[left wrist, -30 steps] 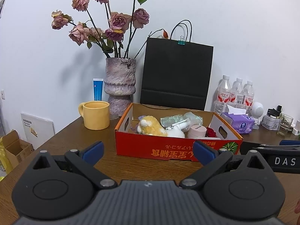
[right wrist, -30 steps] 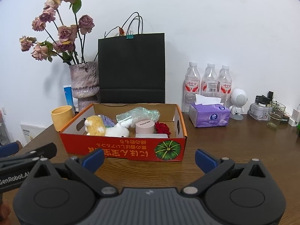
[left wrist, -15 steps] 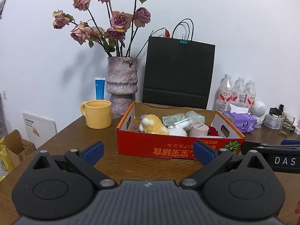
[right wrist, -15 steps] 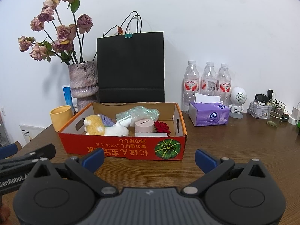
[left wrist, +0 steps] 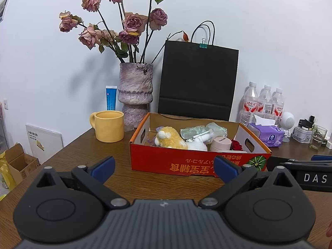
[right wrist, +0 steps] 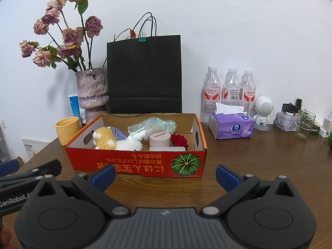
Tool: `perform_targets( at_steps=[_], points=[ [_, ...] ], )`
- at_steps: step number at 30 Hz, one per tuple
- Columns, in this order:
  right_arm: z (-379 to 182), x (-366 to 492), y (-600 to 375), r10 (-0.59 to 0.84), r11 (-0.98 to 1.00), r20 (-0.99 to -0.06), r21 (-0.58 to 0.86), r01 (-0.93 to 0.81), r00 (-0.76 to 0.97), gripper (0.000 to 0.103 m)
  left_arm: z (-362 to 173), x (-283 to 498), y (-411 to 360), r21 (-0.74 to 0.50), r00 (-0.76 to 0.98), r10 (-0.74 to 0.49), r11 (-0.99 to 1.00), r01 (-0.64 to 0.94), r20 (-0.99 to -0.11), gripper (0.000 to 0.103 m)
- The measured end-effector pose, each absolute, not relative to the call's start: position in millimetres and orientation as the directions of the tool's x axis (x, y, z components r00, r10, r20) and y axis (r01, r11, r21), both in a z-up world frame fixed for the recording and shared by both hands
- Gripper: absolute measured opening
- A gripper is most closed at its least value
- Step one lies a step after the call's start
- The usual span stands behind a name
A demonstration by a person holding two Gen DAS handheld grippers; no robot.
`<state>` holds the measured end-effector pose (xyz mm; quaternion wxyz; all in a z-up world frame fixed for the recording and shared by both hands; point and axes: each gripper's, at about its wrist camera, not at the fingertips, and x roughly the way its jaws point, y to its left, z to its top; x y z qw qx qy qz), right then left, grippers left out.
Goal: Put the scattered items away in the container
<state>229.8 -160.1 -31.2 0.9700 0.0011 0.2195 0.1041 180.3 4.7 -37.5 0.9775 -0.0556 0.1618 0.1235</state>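
Both views sit slightly farther from cardboard box [right wrist: 136, 162] | left gripper [left wrist: 164, 167], right gripper [right wrist: 165, 175]: jaws spread, empty; fuzzy plush [right wrist: 116, 141] inside

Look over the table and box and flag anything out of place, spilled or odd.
Nothing is spilled or broken. Two oddities: the orange cardboard box shows its printing upside down from here, and the roses in the vase are dried and wilted. The plush toy lies on its side inside the box. Both tools are open and empty.

Both my views are bright and evenly lit. The flowers [left wrist: 116, 29] cast a soft shadow leftward on the wall [left wrist: 259, 20]. Fisheye bending curves the edges, corners go dark; focus is sharp throughout.
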Motion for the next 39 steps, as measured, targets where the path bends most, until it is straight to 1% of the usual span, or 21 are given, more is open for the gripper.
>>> perform_targets(
  at_steps=[9, 39],
  points=[
    [-28.4, 226.2, -159.0, 0.2, 0.979, -0.419, 0.044, -0.2, 0.886, 0.103, -36.0, 177.3, 5.1, -0.07, 0.92, 0.224, 0.963, -0.259, -0.322, 0.103],
    [-30.8, 228.1, -159.2, 0.2, 0.979, -0.431, 0.043, -0.201, 0.88, 0.103, -38.6, 179.7, 6.4, -0.07, 0.913, 0.229, 0.961, -0.267, -0.338, 0.103]
  ],
)
